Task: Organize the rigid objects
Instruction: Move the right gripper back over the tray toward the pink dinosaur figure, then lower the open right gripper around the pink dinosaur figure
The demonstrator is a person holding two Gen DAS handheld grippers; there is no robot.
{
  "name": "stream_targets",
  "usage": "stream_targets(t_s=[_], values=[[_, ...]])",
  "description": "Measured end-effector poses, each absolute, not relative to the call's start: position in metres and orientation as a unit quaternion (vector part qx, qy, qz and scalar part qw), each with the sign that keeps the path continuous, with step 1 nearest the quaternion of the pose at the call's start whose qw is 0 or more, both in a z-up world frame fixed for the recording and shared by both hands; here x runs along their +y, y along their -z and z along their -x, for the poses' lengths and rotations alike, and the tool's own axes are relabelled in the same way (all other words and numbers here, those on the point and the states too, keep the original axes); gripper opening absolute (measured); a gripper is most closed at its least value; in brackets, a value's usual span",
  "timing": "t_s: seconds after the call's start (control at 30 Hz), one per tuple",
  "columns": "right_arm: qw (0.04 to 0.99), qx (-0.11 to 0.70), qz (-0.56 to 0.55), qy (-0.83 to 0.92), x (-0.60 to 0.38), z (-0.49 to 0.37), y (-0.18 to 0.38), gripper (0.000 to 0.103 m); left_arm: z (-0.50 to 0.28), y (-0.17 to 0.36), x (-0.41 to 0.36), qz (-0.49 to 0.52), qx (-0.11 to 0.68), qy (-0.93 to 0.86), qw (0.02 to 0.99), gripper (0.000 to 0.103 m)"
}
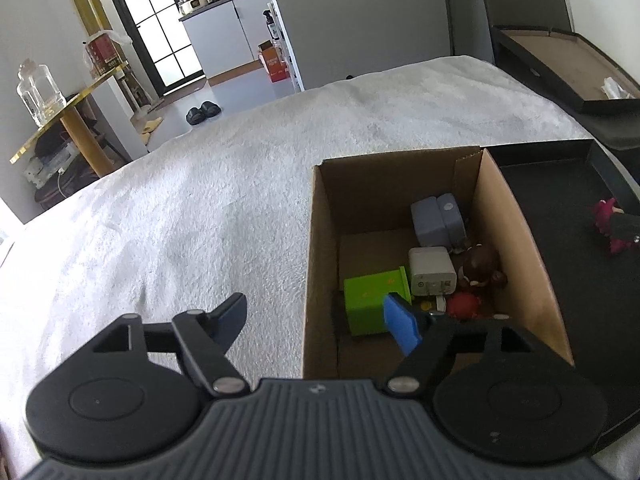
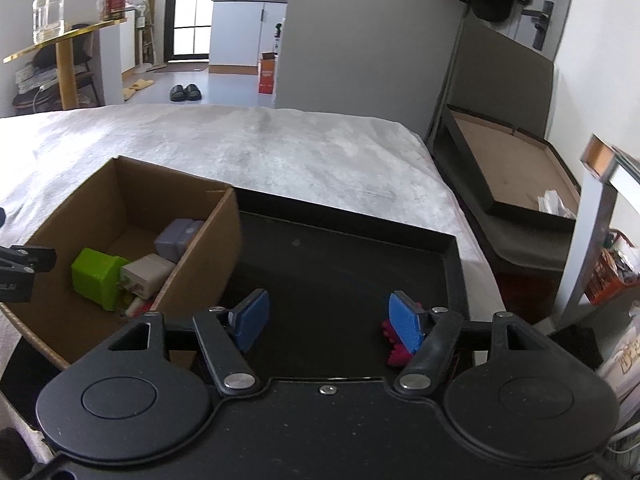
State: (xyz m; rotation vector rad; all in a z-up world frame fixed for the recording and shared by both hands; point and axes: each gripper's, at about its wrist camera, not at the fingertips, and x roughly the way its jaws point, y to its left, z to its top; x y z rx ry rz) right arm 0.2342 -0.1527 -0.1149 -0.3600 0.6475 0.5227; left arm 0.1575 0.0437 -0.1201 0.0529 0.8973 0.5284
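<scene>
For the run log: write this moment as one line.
left gripper: open, empty, over cardboard box edge | right gripper: open, above black tray | pink toy: in tray, by right pad

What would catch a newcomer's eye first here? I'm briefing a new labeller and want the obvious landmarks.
Likely the open cardboard box on the white bed cover, with a bright green block among grey and white adapters and small toys inside. Next, the black tray beside it, holding a pink spiky toy just by the open right tool.
</scene>
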Motion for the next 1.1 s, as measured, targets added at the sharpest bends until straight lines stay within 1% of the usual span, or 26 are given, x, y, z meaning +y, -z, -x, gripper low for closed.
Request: stream_targets(t_s=[0.2,0.6,0.83,0.93,1.1], values=[[0.902,0.321,0.164,-0.237,-0.168,-0.247,0.122,0.068,-0.164,0.123,0.04,-0.033,0.432,-0.26,0.863,0.077],[0.904,0.331,0.145,-0.228,-0.192,-0.267,0.14,0.068,-0.177,0.127,0.035,-0.051,0.437,-0.279,0.854,0.079],[0.901,0.342,0.134,-0.23,-0.203,-0.283,0.153,0.062,-0.185,0.131,0.032,-0.064,0.444,-0.287,0.846,0.08],[0.9,0.348,0.128,-0.231,-0.206,-0.291,0.159,0.058,-0.188,0.133,0.031,-0.07,0.446,-0.29,0.844,0.08],[0.897,0.357,0.124,-0.231,-0.207,-0.302,0.169,0.058,-0.192,0.137,0.031,-0.075,0.453,-0.295,0.838,0.08]])
